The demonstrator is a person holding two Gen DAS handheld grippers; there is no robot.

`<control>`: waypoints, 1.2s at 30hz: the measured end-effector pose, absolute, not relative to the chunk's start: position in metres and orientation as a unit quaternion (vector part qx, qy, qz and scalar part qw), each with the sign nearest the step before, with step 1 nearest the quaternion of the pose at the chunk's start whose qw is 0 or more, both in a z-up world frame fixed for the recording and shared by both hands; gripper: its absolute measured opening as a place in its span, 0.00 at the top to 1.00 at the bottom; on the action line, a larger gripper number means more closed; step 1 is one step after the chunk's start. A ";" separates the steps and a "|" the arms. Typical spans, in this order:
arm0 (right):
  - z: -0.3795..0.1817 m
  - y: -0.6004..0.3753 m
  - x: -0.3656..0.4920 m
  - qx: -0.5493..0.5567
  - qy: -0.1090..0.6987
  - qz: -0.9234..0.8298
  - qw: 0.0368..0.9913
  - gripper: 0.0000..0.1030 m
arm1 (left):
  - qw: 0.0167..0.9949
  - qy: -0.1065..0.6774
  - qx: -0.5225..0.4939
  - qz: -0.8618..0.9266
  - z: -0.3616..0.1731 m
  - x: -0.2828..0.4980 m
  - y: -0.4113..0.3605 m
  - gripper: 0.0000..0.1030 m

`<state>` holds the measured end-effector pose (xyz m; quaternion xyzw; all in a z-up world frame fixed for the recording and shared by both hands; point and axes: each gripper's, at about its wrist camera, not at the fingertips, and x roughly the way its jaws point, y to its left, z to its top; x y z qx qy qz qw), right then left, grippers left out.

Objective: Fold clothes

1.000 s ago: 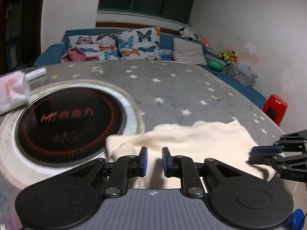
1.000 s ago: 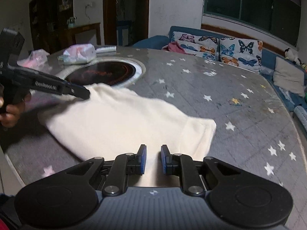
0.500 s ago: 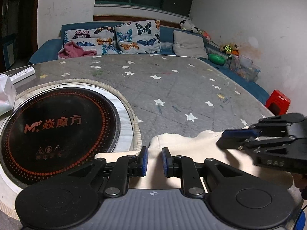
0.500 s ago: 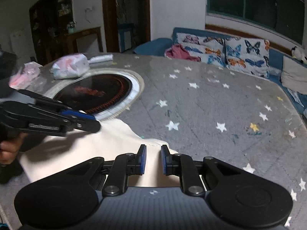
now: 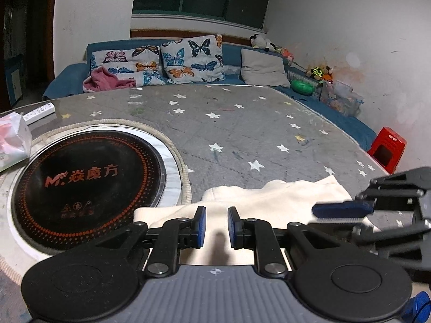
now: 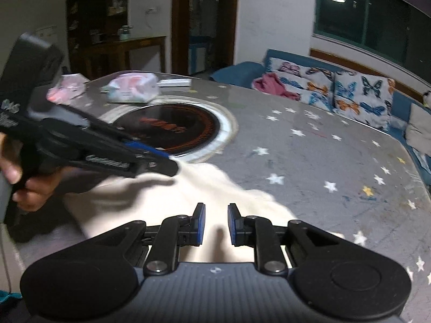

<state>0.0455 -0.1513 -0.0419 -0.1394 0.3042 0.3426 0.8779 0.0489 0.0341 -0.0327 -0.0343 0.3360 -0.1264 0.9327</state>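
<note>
A large round table with a grey, star-printed cover (image 5: 242, 123) fills both of my wrist views. Set into it is a round black induction cooktop with orange lettering (image 5: 86, 185), at ten o'clock in my left view and at eleven o'clock in my right view (image 6: 172, 132), where it is blurred. The cream-coloured garment (image 5: 269, 202) lies flat on the table just beside the cooktop's rim; its near part is hidden under both tools, so I cannot make out its full outline. My left gripper (image 5: 216, 223) hangs over the cloth's near edge, its blue-padded jaws a narrow gap apart, with nothing between them. My right gripper (image 6: 216, 223) sits the same way over the cloth (image 6: 188, 199), narrowly parted and empty. From the left view, my right tool enters at three o'clock, blurred and cut off by the frame. At ten o'clock a white plastic packet (image 5: 12, 140) is partly cropped.
</note>
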 end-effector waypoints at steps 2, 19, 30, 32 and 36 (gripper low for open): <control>-0.043 -0.145 0.036 -0.146 0.301 0.353 0.874 0.79 | 0.934 0.333 -0.036 -0.125 -0.030 0.040 0.036 0.81; -0.057 -0.107 -0.015 -0.177 0.278 0.394 0.858 0.73 | 0.937 0.332 -0.039 -0.100 -0.045 -0.038 0.061 0.77; -0.043 -0.175 -0.027 -0.135 0.288 0.319 0.893 0.72 | 0.942 0.313 -0.033 -0.113 -0.037 -0.046 0.051 0.75; -0.044 -0.192 -0.026 -0.122 0.297 0.293 0.900 0.72 | 0.941 0.317 -0.027 -0.116 -0.040 -0.045 0.047 0.75; -0.058 -0.214 -0.019 -0.105 0.325 0.262 0.902 0.72 | 0.939 0.323 -0.022 -0.115 -0.044 -0.045 0.044 0.71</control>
